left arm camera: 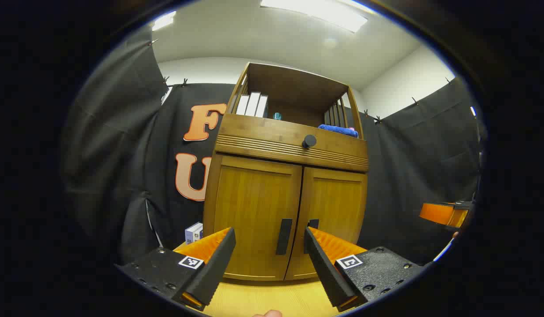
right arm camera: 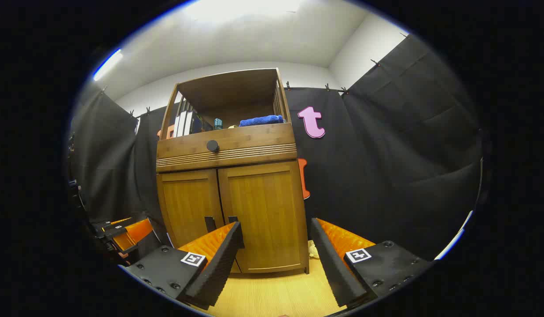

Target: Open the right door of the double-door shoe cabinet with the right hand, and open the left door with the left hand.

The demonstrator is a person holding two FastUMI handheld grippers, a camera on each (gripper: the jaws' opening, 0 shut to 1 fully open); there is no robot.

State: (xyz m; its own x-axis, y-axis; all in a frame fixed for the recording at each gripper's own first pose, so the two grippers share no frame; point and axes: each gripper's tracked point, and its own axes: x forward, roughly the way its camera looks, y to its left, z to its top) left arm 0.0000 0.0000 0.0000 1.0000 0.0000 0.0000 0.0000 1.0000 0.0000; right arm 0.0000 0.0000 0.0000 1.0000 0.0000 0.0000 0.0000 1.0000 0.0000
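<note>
Shoe cabinet [right arm camera: 231, 193], both doors closed, standing on the desk [right arm camera: 272, 295] at frame centre. Right door [right arm camera: 265, 215] carries an upright dark handle [right arm camera: 233, 219] at its inner edge; in the right gripper view this handle lies just above the left finger's tip, so the right claw [right arm camera: 276, 246], released and empty, sits aimed right of it. Left door [left arm camera: 254, 215], with its handle [left arm camera: 284, 236] likewise upright, lies centred ahead of the left claw [left arm camera: 269, 253], also released, well short of contact.

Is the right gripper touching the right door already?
Apart. In the right gripper view, the open right gripper sits short of the closed right door, with bare floor showing between its fingers and the cabinet base.
</note>
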